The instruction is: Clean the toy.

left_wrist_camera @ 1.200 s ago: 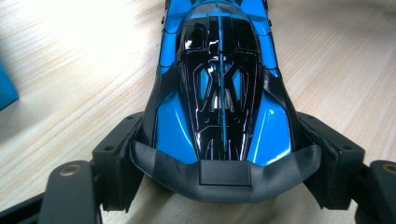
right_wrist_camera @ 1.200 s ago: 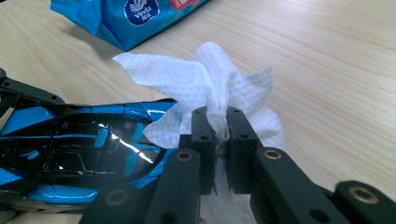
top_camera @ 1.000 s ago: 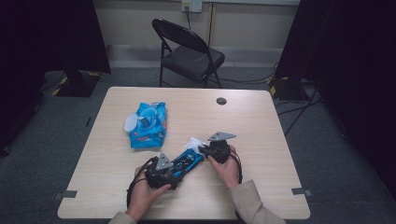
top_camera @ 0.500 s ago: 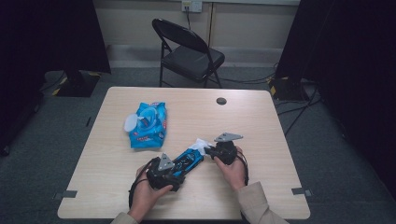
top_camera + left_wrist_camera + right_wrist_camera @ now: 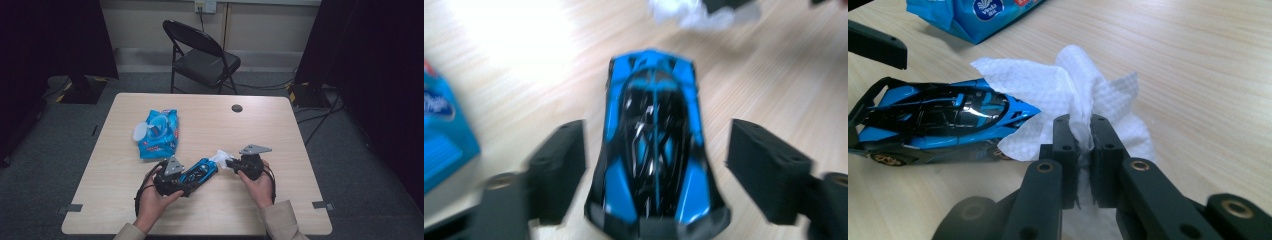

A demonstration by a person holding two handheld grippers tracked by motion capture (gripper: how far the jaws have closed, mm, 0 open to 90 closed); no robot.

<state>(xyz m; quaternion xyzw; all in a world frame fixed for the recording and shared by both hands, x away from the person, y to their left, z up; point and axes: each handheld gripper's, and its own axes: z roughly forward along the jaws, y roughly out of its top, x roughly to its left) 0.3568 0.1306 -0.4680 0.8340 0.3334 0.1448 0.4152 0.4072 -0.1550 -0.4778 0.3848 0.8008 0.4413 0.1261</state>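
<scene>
The toy car point(image 5: 199, 171) lies on the tabletop point(image 5: 280, 130) near its front edge, about midway along, and I am wiping it with a white wipe point(image 5: 220, 157). My left gripper point(image 5: 659, 165) straddles the car with its fingers point(image 5: 556, 165) spread; in the left gripper view one finger seems to touch the car's side while the other stands clear, so I judge the car unclamped. My right gripper point(image 5: 1080, 150) has its fingers point(image 5: 1064, 150) clenched on the wipe, whose loose folds rest on the car's nose.

The risk I see: if I push the wipe along the body while the left fingers stay spread, the car could roll or skid away on its wheels, perhaps towards the front edge. The wipe is pinched by a thin fold only, and a hard drag could pull it free.

The left gripper view is blurred, so contact with the car is hard to judge. The car's far side and underside are hidden from me. The blue wipes packet point(image 5: 159, 132), towards the left edge, is cut off in both gripper views.
</scene>
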